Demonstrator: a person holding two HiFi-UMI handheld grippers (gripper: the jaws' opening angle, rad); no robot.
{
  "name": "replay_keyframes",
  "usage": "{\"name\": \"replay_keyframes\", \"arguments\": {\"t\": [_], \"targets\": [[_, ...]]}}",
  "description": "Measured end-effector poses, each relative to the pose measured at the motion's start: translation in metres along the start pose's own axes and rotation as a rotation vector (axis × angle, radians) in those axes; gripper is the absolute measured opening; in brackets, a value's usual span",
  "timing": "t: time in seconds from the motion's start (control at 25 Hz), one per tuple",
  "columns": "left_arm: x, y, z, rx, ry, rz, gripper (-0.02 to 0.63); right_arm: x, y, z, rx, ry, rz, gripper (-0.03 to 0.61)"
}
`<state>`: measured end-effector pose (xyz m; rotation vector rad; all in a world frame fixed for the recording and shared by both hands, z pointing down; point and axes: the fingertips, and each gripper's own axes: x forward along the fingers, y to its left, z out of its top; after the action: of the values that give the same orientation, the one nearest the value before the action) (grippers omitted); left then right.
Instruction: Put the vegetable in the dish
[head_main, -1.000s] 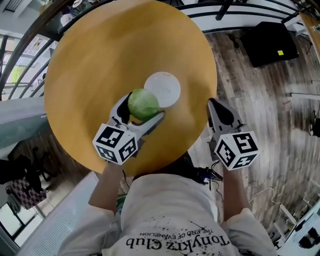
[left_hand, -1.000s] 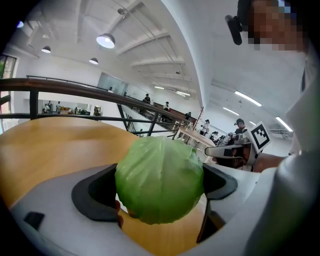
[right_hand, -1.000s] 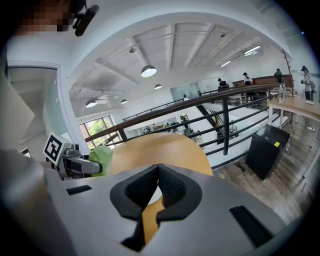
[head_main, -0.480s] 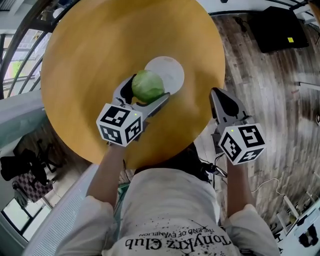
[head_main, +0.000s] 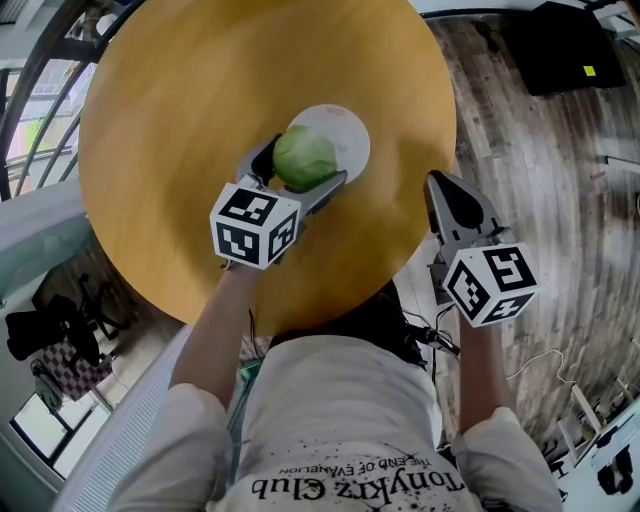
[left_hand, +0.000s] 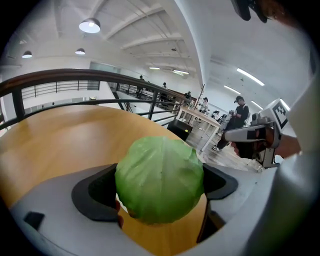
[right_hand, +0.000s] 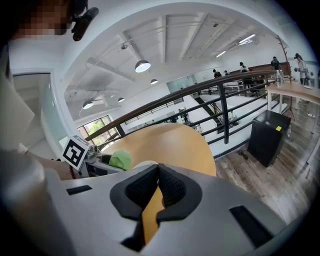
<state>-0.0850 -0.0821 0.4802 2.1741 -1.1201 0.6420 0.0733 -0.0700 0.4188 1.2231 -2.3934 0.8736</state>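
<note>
A round green cabbage (head_main: 304, 157) is held between the jaws of my left gripper (head_main: 302, 170), which is shut on it. It hangs over the near left rim of a white dish (head_main: 345, 139) on the round wooden table (head_main: 180, 110). In the left gripper view the cabbage (left_hand: 160, 179) fills the space between the dark pads. My right gripper (head_main: 452, 205) stays at the table's right edge, shut with nothing in it; its pads (right_hand: 172, 187) meet. From the right gripper view the cabbage (right_hand: 120, 160) shows small at the left.
A dark railing (head_main: 45, 60) curves round the table's far left side. Wooden floor (head_main: 540, 170) lies to the right, with a black box (head_main: 572, 50) on it. The person's torso (head_main: 350, 440) is close to the table's near edge.
My left gripper has carried the cabbage up and to the right, from beside the dish to over its near rim. The right gripper has hardly moved.
</note>
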Motion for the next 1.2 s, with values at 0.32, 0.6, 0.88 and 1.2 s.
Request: {"name": "replay_keyframes", "arguments": {"t": [0.32, 0.6, 0.88, 1.2], "targets": [[0.024, 0.008, -0.012, 0.037, 0.071, 0.015, 0.494, 0.005, -0.001, -0.007, 0.016, 0.012, 0.005, 0.024], [0.035, 0.009, -0.02, 0.101, 0.124, 0.035, 0.495, 0.007, -0.007, -0.013, 0.034, 0.016, -0.001, 0.025], [0.046, 0.011, -0.025, 0.155, 0.165, 0.044, 0.494, 0.009, -0.009, -0.015, 0.04, 0.02, 0.002, 0.025], [0.054, 0.015, -0.031, 0.166, 0.207, 0.054, 0.494, 0.01, -0.014, -0.019, 0.053, 0.025, -0.002, 0.025]]}}
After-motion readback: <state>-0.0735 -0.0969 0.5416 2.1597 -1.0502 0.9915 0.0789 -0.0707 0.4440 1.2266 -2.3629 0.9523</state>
